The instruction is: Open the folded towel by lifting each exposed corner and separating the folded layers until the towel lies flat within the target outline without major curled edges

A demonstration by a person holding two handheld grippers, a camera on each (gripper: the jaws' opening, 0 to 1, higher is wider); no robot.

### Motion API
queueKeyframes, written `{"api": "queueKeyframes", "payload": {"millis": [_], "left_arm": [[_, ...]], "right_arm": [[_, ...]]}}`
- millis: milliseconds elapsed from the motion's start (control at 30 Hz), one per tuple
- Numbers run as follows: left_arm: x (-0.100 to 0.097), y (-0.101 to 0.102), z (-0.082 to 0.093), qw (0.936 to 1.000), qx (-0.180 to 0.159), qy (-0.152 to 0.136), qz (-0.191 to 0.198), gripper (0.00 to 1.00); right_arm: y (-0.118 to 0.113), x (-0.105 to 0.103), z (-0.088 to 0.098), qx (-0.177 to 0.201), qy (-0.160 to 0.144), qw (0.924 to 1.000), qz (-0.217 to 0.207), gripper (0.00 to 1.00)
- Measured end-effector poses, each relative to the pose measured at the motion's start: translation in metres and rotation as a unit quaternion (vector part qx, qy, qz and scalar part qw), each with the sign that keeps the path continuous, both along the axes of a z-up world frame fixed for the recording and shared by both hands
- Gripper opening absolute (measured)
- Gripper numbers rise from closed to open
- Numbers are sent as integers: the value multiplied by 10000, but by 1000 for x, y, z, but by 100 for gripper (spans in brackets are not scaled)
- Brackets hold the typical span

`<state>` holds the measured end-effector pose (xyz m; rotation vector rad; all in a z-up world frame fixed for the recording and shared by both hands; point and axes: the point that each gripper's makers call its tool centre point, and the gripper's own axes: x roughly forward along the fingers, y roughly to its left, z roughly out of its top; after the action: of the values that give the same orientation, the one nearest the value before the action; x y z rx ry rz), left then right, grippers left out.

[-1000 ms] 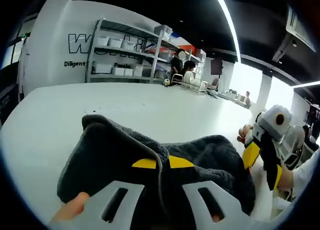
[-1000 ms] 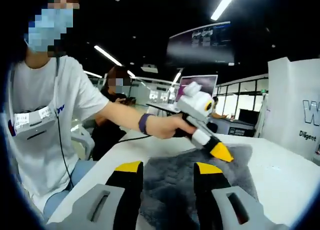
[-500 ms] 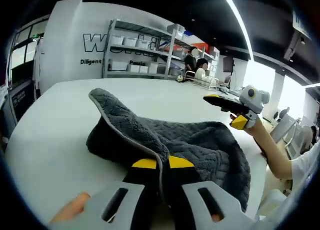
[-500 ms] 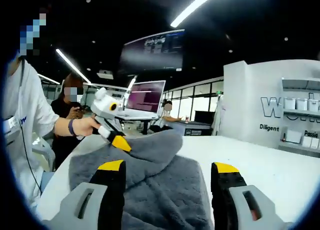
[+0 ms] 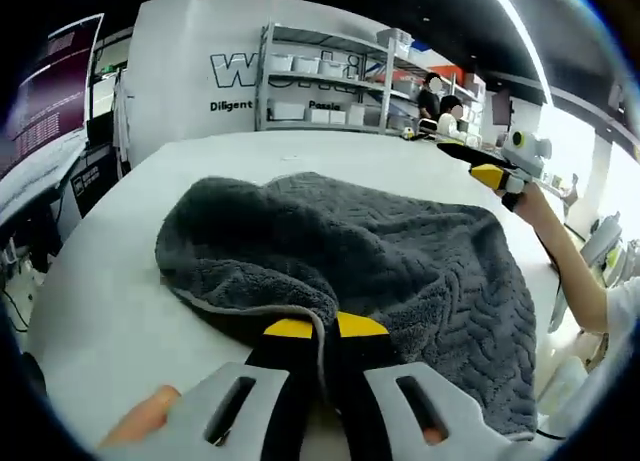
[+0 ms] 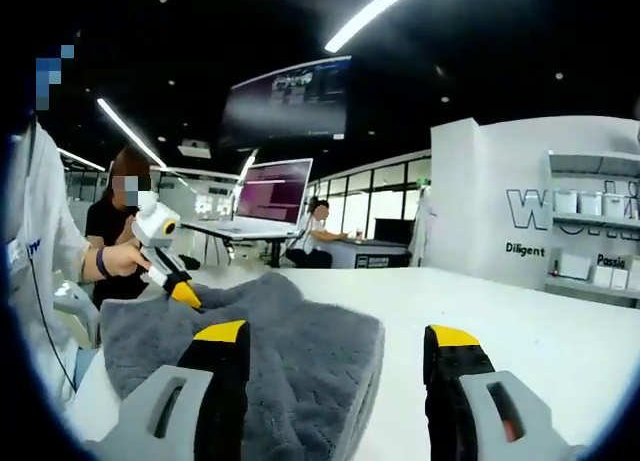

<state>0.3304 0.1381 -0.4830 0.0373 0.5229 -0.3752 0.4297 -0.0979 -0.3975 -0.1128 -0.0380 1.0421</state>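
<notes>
Partly opened: left tool (image 5: pixel 318 328) pinched towel (image 5: pixel 400 251) edge, lower centre; right tool (image 6: pixel 338 333) spread wide, empty; folds remaining on desk (image 5: pixel 110 281).

I see a white counter (image 5: pixel 120 281) under a dark ceiling (image 6: pixel 250 31) with long light strips (image 6: pixel 375 9). Metal shelves (image 5: pixel 330 81) of boxes stand against a white lettered wall (image 5: pixel 190 71); a big screen (image 6: pixel 285 99) hangs overhead.

Dark grey quilted towel (image 5: pixel 400 261)
</notes>
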Motion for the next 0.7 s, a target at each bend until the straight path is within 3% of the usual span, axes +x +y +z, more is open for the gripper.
{"api": "queueKeyframes", "payload": {"millis": [300,467,600,700], "left_arm": [[-16,9,3,9990,203,-344,211,11],[-29,18,7,9973,2,-560,465,19],[-38,32,22,9904,-309,-983,917,29],[-46,35,34,9870,-254,-1235,996,30]], "right_arm": [[1,0,-1,-38,3,10000,24,71],[0,-1,0,-21,-20,10000,37,71],[2,-2,0,-67,-30,10000,47,71],[4,-5,1,-77,-76,9999,115,71]]}}
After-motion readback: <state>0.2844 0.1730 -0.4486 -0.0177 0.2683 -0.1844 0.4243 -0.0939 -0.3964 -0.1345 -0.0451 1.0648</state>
